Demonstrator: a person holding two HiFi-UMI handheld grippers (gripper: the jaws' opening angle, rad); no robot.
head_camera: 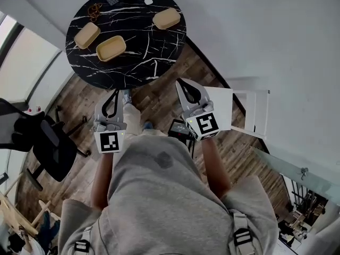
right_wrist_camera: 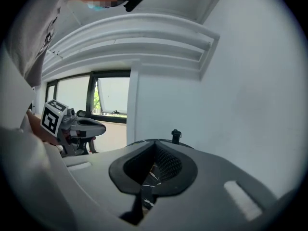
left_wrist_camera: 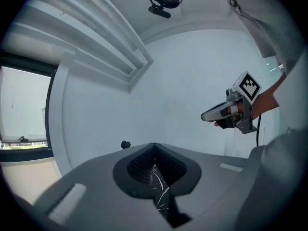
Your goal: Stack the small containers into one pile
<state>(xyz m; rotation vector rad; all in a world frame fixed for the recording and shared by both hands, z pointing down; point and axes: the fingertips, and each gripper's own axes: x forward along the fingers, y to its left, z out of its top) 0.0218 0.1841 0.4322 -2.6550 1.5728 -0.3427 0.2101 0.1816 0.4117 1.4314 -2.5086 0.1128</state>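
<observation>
Three small tan containers lie apart on a round black marble table (head_camera: 133,70): one at the left (head_camera: 87,35), one just right of it (head_camera: 111,48), one at the far right (head_camera: 167,18). My left gripper (head_camera: 113,96) is held short of the table's near edge, jaws shut and empty. My right gripper (head_camera: 184,85) hovers beside the table's near right edge, also shut with nothing in it. In the left gripper view the closed jaws (left_wrist_camera: 155,150) meet over the marble, and the right gripper (left_wrist_camera: 207,115) shows at the right. The right gripper view shows its shut jaws (right_wrist_camera: 155,147) and the left gripper (right_wrist_camera: 98,128).
A dark object (head_camera: 95,9) and a small white item (head_camera: 149,1) lie at the table's far side. A black office chair (head_camera: 45,142) stands at the left on the wooden floor. A white chair (head_camera: 241,108) stands at the right by the white wall.
</observation>
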